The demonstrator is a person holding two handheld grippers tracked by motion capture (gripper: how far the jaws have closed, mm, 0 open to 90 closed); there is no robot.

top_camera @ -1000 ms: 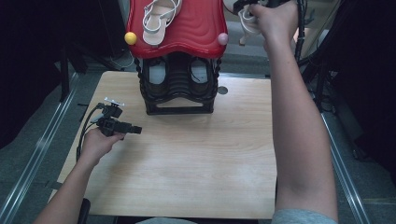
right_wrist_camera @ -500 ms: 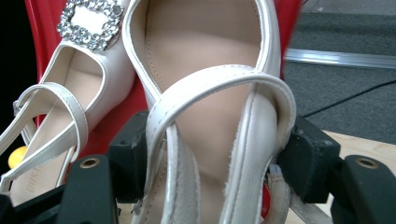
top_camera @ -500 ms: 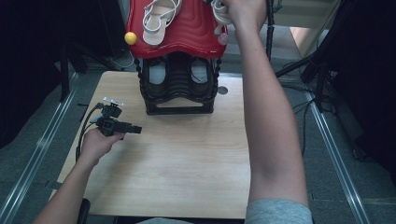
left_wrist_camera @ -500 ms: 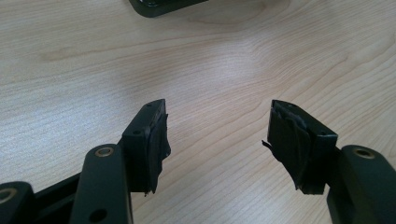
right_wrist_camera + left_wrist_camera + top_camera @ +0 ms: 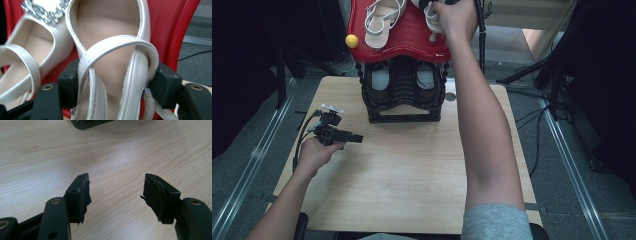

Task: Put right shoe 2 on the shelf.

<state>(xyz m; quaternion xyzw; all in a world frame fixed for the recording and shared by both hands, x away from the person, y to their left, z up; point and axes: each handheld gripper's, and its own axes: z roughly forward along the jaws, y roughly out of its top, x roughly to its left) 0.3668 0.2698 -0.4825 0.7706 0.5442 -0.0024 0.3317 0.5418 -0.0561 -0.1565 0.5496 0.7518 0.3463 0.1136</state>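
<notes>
Right gripper [image 5: 113, 87]: jaws pinching the heel of a cream leather strappy sandal [image 5: 112, 45] over the red plastic shelf [image 5: 175, 22]; left gripper [image 5: 116, 192]: jaws spread above the pale wooden table [image 5: 112, 152].

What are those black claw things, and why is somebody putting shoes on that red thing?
A person holds a two-jaw grabber in each hand. One camera looks down from above; a small camera also rides on each grabber. The left gripper rests low over the wooden table, jaws open, holding nothing. The right gripper is squeezing the heel part of a cream sandal at the red top shelf of a black shoe rack. Its matching sandal lies beside it.
</notes>
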